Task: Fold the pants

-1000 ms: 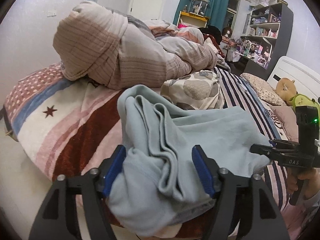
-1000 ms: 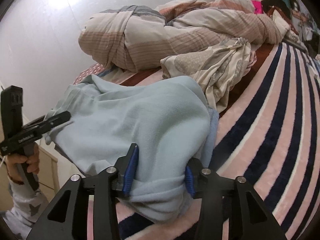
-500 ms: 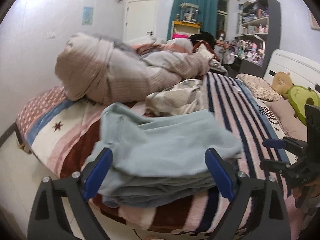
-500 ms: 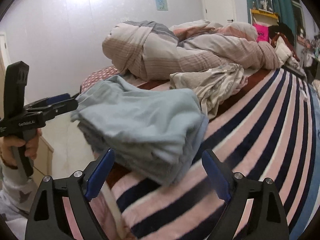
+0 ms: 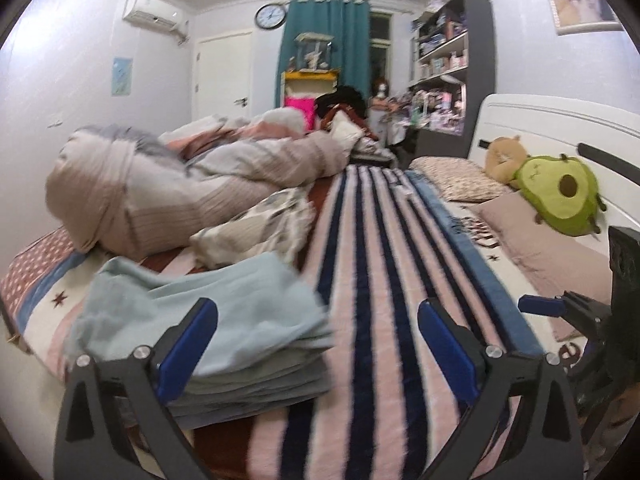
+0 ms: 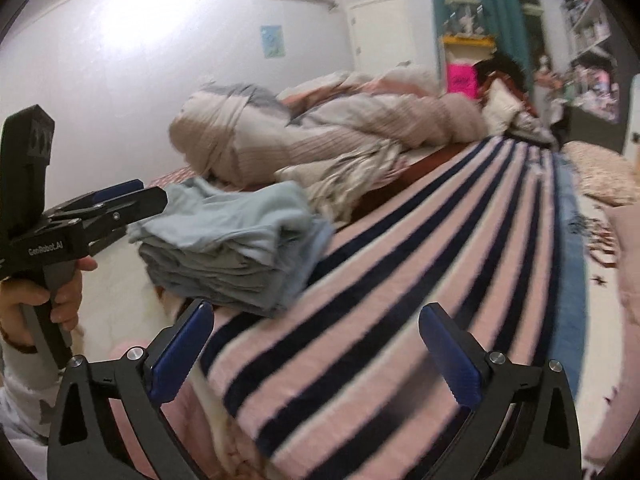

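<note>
Nearest in the left wrist view, left gripper (image 5: 316, 344) with blue pads (image 5: 188, 350) spread wide and opening further, clamped on nothing; only the corner of the folded stack shows past its left pad, not pressed. Same for the right gripper (image 6: 316, 356): jaws wide, opening, bare striped blanket (image 6: 400, 280) between them. Just beyond, light blue pants (image 5: 208, 320) folded into a thick layered stack, lying on the near left corner of the bed close to its edge, touched by neither tool. Seen from the right wrist view, same pants (image 6: 232, 236) sitting just past the left gripper's tips, top layer a little rumpled. Likely soft, light, limp knit: no stiffness to hold a shape, layers apt to slide over one another and sag if lifted by one edge. Best taken, if moved at all, by pinching through the whole thickness at the folded side, both sides at once, kept level. Fold itself appears done. Further back, a patterned cloth (image 5: 260, 228) bunched beside the stack, then a rolled striped duvet (image 5: 160, 184), pillows with an avocado plush (image 5: 560, 196) by the headboard, and shelving (image 5: 448, 64) against the far wall.
</note>
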`<state>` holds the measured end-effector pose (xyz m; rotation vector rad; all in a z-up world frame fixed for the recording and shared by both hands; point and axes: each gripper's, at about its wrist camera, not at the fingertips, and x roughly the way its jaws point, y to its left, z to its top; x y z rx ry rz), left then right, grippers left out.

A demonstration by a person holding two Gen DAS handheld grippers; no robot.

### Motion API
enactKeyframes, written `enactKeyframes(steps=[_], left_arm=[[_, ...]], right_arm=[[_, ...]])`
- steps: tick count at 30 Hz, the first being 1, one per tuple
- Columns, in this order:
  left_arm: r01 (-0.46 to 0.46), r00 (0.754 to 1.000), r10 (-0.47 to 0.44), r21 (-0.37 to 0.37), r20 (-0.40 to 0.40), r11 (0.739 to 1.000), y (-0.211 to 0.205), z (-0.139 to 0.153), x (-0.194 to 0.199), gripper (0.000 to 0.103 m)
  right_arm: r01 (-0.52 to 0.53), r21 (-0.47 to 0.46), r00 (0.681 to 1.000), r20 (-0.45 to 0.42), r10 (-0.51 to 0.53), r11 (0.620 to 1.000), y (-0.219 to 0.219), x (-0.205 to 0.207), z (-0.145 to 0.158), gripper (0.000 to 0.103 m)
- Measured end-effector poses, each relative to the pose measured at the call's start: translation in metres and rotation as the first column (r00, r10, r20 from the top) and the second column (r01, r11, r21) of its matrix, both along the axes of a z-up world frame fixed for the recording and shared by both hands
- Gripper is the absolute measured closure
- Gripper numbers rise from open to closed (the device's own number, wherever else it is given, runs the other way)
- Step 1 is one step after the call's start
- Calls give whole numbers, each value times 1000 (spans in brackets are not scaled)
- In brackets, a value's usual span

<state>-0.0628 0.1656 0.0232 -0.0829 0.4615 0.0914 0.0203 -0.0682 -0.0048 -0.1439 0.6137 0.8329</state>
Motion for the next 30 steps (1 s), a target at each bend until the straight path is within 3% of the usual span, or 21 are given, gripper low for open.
enactKeyframes(steps=[5, 10, 15, 24, 30], left_arm=[[23, 993, -25, 20, 112, 1000, -44, 7, 6, 4], [-40, 981, 30, 51, 194, 998, -67, 5, 4, 2], [-44, 977, 24, 91, 212, 995, -76, -1, 10, 2], [-11, 984, 1, 58, 180, 998, -72, -10, 15, 2], [-2, 984, -7, 51, 176, 999, -73, -12, 12, 2]], right_arm=[[146, 45, 982, 111, -150, 988, -41, -17, 7, 1], [309, 63, 903, 293, -313, 949, -68, -33, 10, 1], [361, 122, 870, 313, -381, 925, -78, -35, 11, 1], [350, 72, 893, 276, -356, 934, -72, -26, 6, 1], [349, 71, 890, 288, -355, 934, -71, -30, 5, 1]])
